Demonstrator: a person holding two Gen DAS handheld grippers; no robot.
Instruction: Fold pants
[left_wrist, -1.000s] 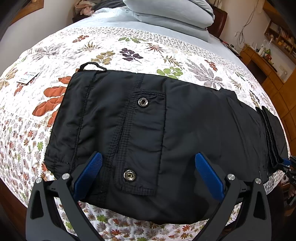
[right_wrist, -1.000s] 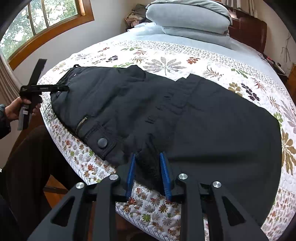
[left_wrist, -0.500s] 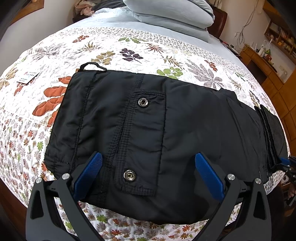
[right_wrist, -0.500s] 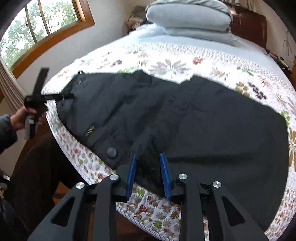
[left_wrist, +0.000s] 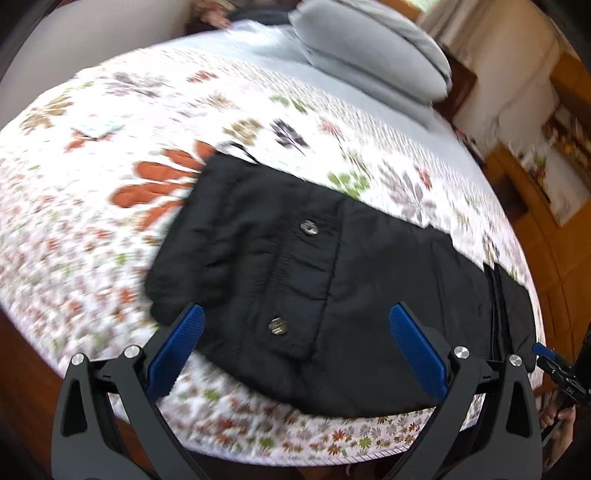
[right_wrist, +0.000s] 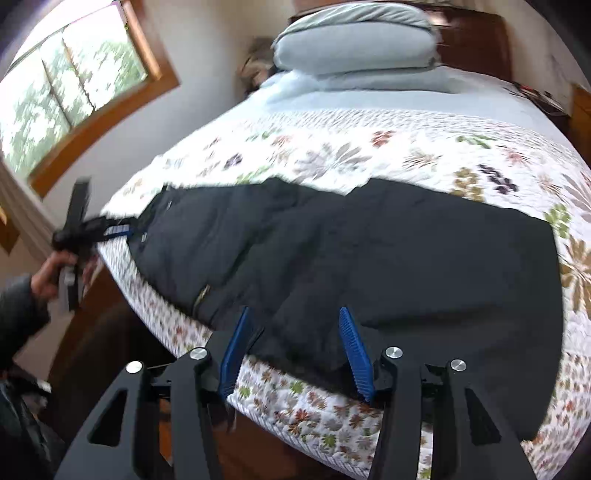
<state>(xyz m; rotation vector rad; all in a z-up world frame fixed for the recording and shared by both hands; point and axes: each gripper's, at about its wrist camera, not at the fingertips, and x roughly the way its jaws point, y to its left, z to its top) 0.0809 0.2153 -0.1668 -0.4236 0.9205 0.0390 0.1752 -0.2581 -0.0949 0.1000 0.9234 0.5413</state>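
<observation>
Black pants are lying folded lengthwise across the near part of the floral quilt, long axis running along the bed's near edge. Both views are motion-blurred.

Left gripper: jaws are standing wide apart, blue pads flanking the snap-flap pocket at the pants' end. Pads are not pressing on anything; nothing is held. The left pad is sitting over the near corner of the fabric, the right pad over the plain black panel. In the right wrist view this gripper is showing at the far left, just off the pants' end, carried by a hand.

Right gripper: jaws have just been opening and are now standing about half apart. A bunched fold of the pants is lying between the pads, but fabric is not pinched; the cloth is resting loose on the quilt.

Edges: the pants' near hem is running close to the mattress edge, with a narrow strip of quilt showing in front. Beyond the pants the quilt is lying open and flat up to the grey pillows. A small card is lying on the quilt, well apart from the pants. A window is showing on the left wall.
</observation>
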